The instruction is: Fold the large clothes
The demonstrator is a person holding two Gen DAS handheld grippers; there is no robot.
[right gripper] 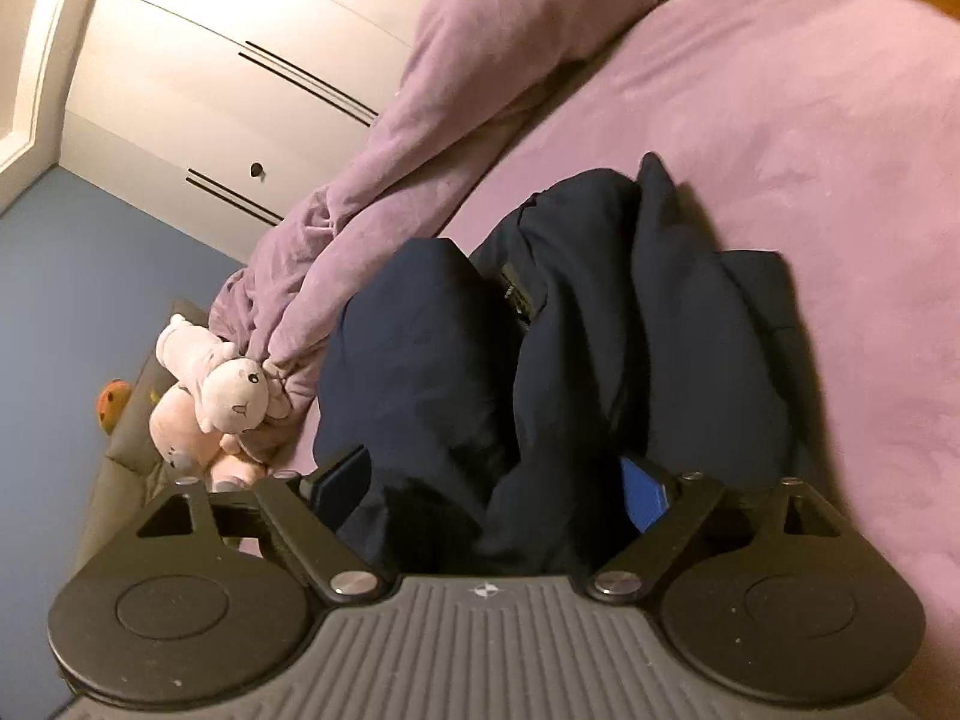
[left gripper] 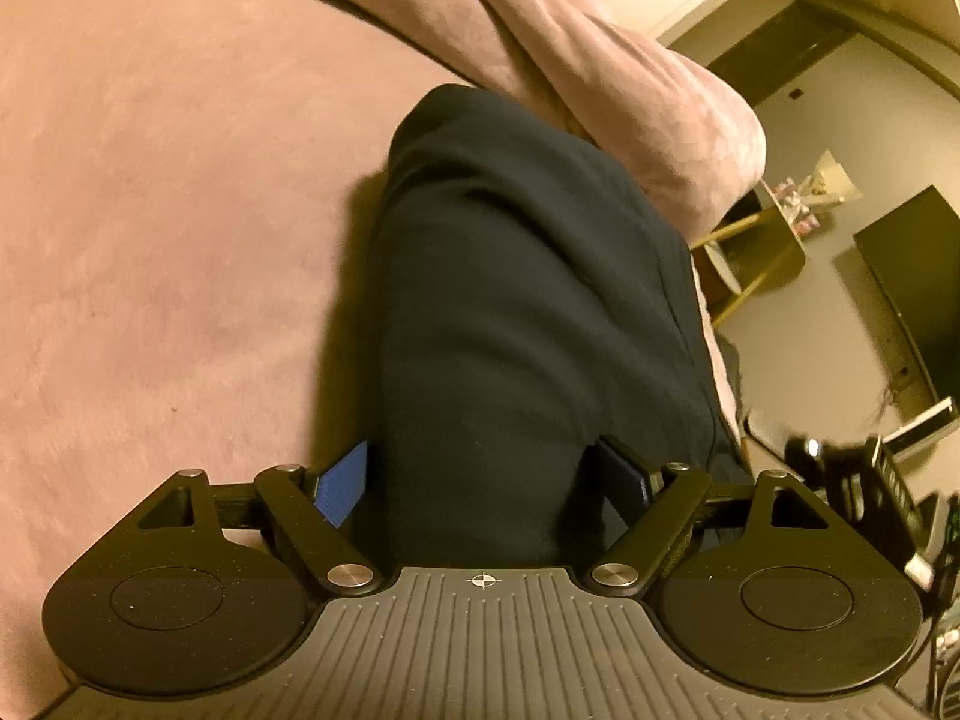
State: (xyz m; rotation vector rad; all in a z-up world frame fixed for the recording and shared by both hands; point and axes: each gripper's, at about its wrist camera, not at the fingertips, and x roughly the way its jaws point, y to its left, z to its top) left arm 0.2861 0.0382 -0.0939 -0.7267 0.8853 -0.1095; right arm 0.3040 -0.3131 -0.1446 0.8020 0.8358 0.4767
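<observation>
- Two grippers were in view, one per wrist camera, both with jaws spread wide over the same dark navy garment [left gripper: 528, 300].
- Left gripper [left gripper: 486, 486]: blue pads stood at either side of a thick fold of the garment; whether the pads pressed on the cloth could not be told.
- Right gripper [right gripper: 492, 486]: jaws spread, bunched navy cloth lying between the pads; the near end of the fabric filled the gap, but no pinch was visible.
- Garment lay crumpled on the bed [right gripper: 780, 90], covered by a mauve sheet, with a dark strap or label [right gripper: 517, 291] showing in its folds.
- Mauve duvet [right gripper: 420, 138] was heaped just beyond the garment, touching its far edge.
- Pink plush toy [right gripper: 231, 390] sat at the duvet's end, beside the bed's edge.
- White wardrobe doors [right gripper: 240, 60] stood behind.
</observation>
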